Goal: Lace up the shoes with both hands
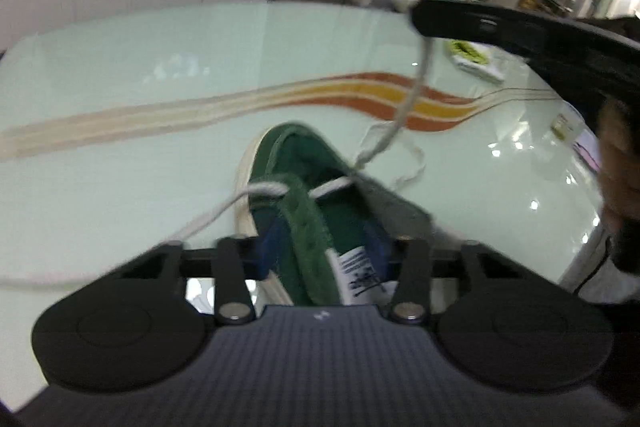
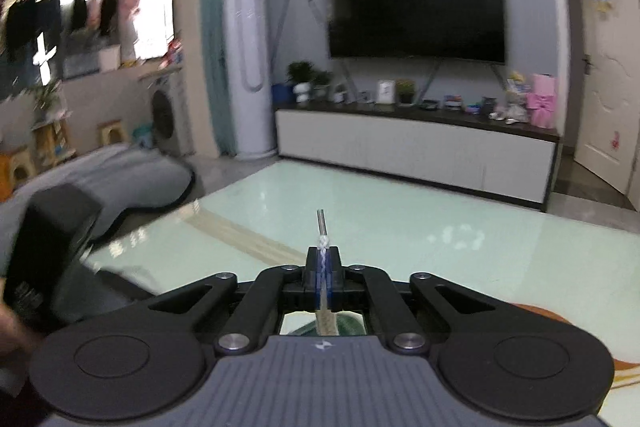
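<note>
Green shoe (image 1: 320, 195) lies on the pale green glass desk (image 1: 120, 87), toe pointing away from the left wrist camera, tongue up and label visible inside the opening. Nothing but the tongue and insole in the shoe. White lace (image 1: 404, 107) threads through the top eyelets: one end runs up and right to the right gripper (image 1: 424, 15), the other end trails left and low across the desk past the left gripper (image 1: 324, 259).

Left gripper fingers are spread wide, one either side of the shoe's heel end, gripping nothing. A loose loop of lace lies on the desk just right of the shoe.

Right wrist view: right gripper (image 2: 323, 267) fingers are pressed together on the lace (image 2: 322, 247), with the metal aglet (image 2: 321, 223) sticking out past the tips, upright. Lace continues down below the fingers.

A small green-and-white packet (image 1: 476, 61) sits on the desk at far right, well apart from the shoe; contents cannot be told. A hand (image 1: 620, 167) shows at the right edge, blurred.
</note>
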A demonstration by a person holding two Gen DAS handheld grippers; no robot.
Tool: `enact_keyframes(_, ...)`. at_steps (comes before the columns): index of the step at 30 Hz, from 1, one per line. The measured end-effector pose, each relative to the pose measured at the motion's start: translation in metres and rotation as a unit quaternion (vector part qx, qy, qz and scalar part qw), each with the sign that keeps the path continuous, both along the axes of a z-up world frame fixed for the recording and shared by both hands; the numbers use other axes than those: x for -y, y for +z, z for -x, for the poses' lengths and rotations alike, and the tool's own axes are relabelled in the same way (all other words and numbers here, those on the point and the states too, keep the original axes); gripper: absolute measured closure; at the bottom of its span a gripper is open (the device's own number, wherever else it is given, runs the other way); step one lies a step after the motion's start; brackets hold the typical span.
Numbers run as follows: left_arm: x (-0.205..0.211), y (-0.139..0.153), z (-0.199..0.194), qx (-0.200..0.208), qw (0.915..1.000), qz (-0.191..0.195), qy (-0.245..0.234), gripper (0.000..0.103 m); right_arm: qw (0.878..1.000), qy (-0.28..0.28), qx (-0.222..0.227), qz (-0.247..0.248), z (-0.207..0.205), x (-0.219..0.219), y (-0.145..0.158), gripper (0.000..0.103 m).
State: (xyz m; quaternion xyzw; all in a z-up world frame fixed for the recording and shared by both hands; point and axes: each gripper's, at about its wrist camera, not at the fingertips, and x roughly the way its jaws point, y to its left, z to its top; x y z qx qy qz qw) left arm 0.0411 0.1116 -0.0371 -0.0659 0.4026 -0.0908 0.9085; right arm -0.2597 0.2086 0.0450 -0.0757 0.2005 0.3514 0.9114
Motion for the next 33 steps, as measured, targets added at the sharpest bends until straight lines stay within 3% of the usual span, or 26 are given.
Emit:
enact_keyframes(5, -0.011, -0.008, 0.001, 0.001, 0.9998, -0.019, 0.011, 0.074, 0.993, 0.057, -0.013, 0.098, 0.019, -0.035, -0.024, 0.099)
enact_keyframes(10, -0.028, -0.014, 0.001, -0.008, 0.9998, 0.011, 0.015, 0.068, 0.974, 0.050, -0.014, 0.220, 0.026, -0.070, -0.054, 0.099)
enact_keyframes(17, -0.033, -0.023, 0.003, -0.015, 0.9993, 0.030, 0.015, 0.064, 0.969, 0.050, -0.013, 0.241, 0.036, -0.076, -0.073, 0.098)
enact_keyframes(19, -0.033, -0.024, 0.004, -0.016, 0.9993, 0.029, 0.015, 0.059, 0.965, 0.063, -0.020, 0.254, 0.034, -0.072, -0.074, 0.079)
enact_keyframes(24, -0.032, -0.023, 0.005, -0.014, 0.9995, 0.023, 0.017, 0.056, 0.958, 0.096, -0.016, 0.269, 0.029, -0.063, -0.069, 0.078)
enact_keyframes(26, -0.030, -0.024, 0.005, -0.013, 0.9996, 0.021, 0.016, 0.056, 0.950, 0.098, -0.004, 0.297, 0.030, -0.065, -0.069, 0.078)
enact_keyframes(29, -0.031, -0.022, 0.007, -0.014, 0.9996, 0.021, 0.015, 0.056, 0.925, 0.109, 0.025, 0.362, 0.036, -0.078, -0.076, 0.077)
enact_keyframes(31, -0.032, -0.021, 0.008, -0.014, 0.9996, 0.020, 0.014, 0.056, 0.900, 0.120, 0.054, 0.416, 0.044, -0.091, -0.085, 0.077)
enact_keyframes(33, -0.032, -0.020, 0.009, -0.014, 0.9996, 0.020, 0.014, 0.056, 0.885, 0.120, 0.065, 0.444, 0.045, -0.097, -0.091, 0.077)
